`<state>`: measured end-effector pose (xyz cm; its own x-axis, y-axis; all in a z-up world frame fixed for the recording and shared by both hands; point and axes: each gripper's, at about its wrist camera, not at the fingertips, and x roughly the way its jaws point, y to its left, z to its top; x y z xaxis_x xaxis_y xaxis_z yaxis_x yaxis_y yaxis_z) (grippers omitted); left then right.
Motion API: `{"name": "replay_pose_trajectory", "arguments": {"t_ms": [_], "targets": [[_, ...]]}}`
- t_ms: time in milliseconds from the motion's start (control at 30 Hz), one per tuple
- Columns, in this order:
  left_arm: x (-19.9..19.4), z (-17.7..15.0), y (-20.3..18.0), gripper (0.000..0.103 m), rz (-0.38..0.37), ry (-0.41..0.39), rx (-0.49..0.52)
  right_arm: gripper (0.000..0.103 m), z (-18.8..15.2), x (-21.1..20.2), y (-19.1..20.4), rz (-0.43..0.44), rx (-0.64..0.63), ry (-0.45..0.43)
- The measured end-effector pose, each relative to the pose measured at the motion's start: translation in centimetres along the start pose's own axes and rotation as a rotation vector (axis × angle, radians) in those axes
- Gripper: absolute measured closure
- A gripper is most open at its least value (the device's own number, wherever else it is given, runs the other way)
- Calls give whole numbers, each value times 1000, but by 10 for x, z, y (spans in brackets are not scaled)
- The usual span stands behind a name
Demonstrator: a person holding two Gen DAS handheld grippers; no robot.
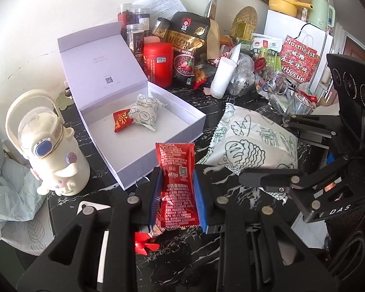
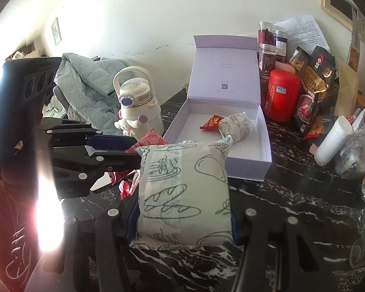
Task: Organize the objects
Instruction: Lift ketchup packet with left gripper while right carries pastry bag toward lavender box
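My left gripper [image 1: 177,189] is shut on a red Heinz ketchup sachet [image 1: 176,182], held upright above the dark marble table [image 1: 182,253]. My right gripper [image 2: 182,221] is shut on a pale green bread packet [image 2: 182,187] printed with loaf drawings; the bread packet [image 1: 253,141] also shows in the left wrist view, to the right of the sachet. Beyond both stands an open white box [image 1: 158,146] with its lid up. In the box [image 2: 245,160] lie a small red snack packet [image 2: 211,123] and a smaller bread packet [image 2: 236,126].
A cream cartoon flask [image 1: 51,146] stands left of the box. Jars, a red tin [image 1: 158,63], snack bags, a white roll [image 1: 222,77] and glass cups crowd the back and right. A red sweet wrapper [image 1: 146,243] lies on the table under my left gripper. A padded jacket [image 2: 85,90] lies left.
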<state>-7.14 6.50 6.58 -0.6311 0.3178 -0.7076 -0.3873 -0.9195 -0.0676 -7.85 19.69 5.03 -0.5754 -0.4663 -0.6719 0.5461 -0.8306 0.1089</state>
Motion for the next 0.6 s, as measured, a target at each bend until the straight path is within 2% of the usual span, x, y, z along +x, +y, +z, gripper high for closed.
{"name": "replay_pose_trajectory", "arguments": {"t_ms": [600], "targets": [[48, 35, 28, 79, 0, 45, -8, 46, 30, 45, -35, 15, 8, 25]]}}
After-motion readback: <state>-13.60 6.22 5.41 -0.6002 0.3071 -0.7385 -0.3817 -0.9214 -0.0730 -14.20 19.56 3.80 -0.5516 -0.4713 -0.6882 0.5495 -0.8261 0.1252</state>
